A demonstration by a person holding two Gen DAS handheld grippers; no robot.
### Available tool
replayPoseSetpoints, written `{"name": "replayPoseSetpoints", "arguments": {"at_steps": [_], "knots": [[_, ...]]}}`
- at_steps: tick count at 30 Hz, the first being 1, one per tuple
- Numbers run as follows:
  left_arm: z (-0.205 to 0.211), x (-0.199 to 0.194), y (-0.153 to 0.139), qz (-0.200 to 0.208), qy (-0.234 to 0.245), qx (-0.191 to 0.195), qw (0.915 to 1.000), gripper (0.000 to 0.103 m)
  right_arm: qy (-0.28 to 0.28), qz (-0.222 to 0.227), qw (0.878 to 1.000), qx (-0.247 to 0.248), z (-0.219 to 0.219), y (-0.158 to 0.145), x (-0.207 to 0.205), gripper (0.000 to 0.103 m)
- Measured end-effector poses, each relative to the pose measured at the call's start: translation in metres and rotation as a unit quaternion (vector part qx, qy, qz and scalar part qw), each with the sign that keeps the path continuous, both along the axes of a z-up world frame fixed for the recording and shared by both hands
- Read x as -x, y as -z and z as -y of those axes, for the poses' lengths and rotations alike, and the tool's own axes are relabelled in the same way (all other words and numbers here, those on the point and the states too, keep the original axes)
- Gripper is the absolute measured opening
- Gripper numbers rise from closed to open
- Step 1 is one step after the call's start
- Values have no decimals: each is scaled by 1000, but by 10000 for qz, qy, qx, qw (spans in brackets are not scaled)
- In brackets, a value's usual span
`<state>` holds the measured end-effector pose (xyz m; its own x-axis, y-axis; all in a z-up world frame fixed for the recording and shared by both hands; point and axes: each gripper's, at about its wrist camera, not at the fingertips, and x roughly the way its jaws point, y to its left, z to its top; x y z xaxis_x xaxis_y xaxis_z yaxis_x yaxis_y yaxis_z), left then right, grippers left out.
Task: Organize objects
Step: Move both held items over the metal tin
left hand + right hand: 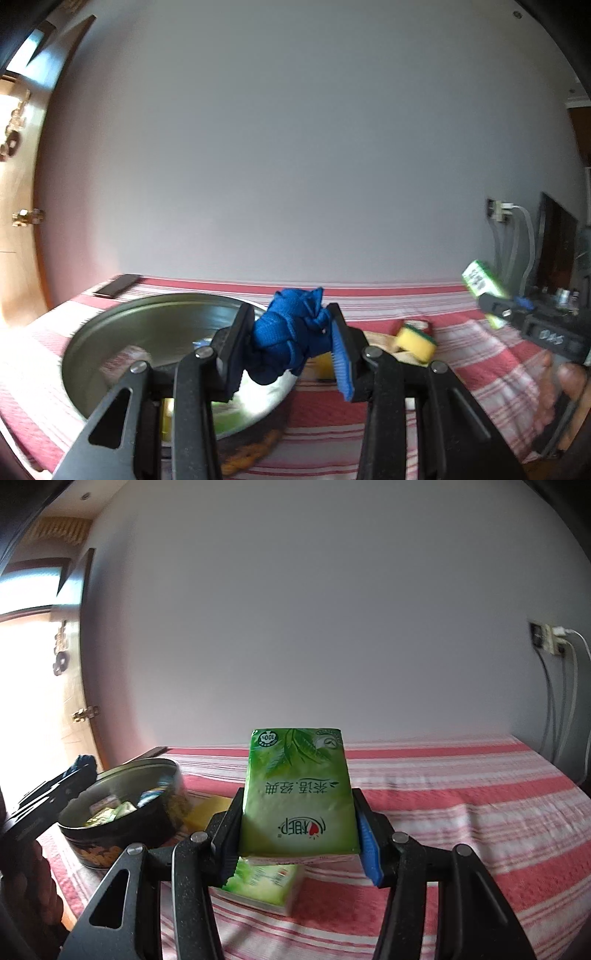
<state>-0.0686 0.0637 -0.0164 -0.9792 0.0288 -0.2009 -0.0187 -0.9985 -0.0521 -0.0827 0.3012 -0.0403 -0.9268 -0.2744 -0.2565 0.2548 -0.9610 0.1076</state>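
Left gripper clamped on a knotted blue strap held above the round tin, right gripper clamped on a green tissue pack lifted over a second pack lying on the striped cloth.

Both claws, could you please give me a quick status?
Left claw shut on blue cord bundle over tin. Right claw shut on green tissue pack. Nothing blocking.

Knotted blue cloth clamped in left gripper above round metal tin already holding small packets. Green tissue pack upright, print upside-down, pinched by right gripper. Second green pack and yellow sponge lie on striped cloth.
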Motion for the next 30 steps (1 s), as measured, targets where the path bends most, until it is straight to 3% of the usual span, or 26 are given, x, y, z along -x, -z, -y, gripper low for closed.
{"name": "replayPoseSetpoints", "arguments": {"at_steps": [15,30], "knots": [[59,7,-8,230,-657,51,9976,39,-805,170,9964,-214,76,-39,30,55],[105,37,6,907,-965,-35,9912,39,-1410,556,9871,-516,152,-42,71,55]]}}
